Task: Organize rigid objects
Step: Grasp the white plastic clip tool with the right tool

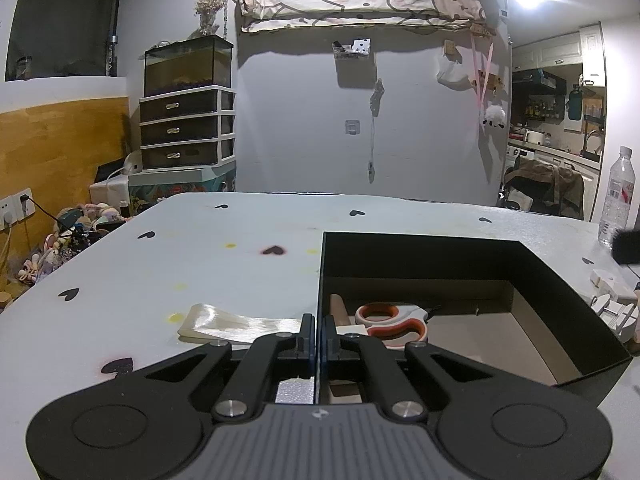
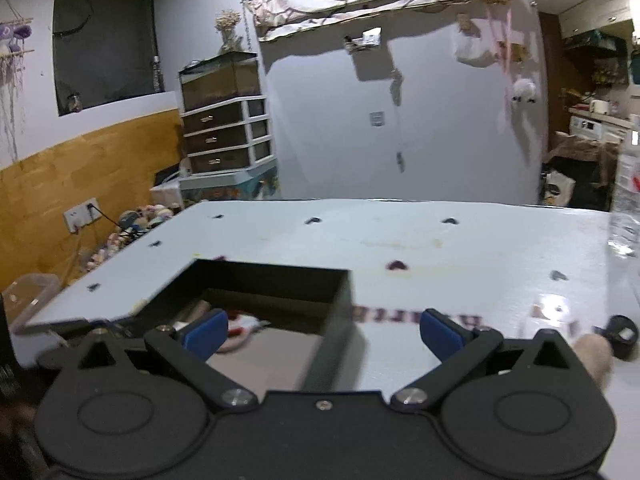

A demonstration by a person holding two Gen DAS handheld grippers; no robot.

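My left tongs [image 1: 319,334] are pinched shut on the left wall of the black box [image 1: 560,280]: one finger sits outside the wall and the other inside. The box stands open on the white surface [image 1: 200,264], which is printed with small dark hearts. Inside it, close to the gripped wall, lie scissors [image 1: 390,322] with orange-and-white handles, and beside them, nearer the wall, a tan cylindrical piece [image 1: 340,310] that I cannot identify. Just outside the box, left of my fingers, a strip of clear glossy film [image 1: 236,324] lies flat on the surface. A water bottle [image 1: 618,196] stands at the far right edge, well apart from the box.

My right tongs [image 2: 323,332] are spread wide and hold nothing. Their blue pads [image 2: 206,334] straddle the right wall of the box [image 2: 340,312], the left pad over the interior and the right pad over the bare surface [image 2: 440,248]. This view is blurred. On the surface past the right pad runs a strip with printed letters [image 2: 384,314], and further right sits a small black ring-like object [image 2: 622,334] next to a pale fuzzy shape [image 2: 592,356].
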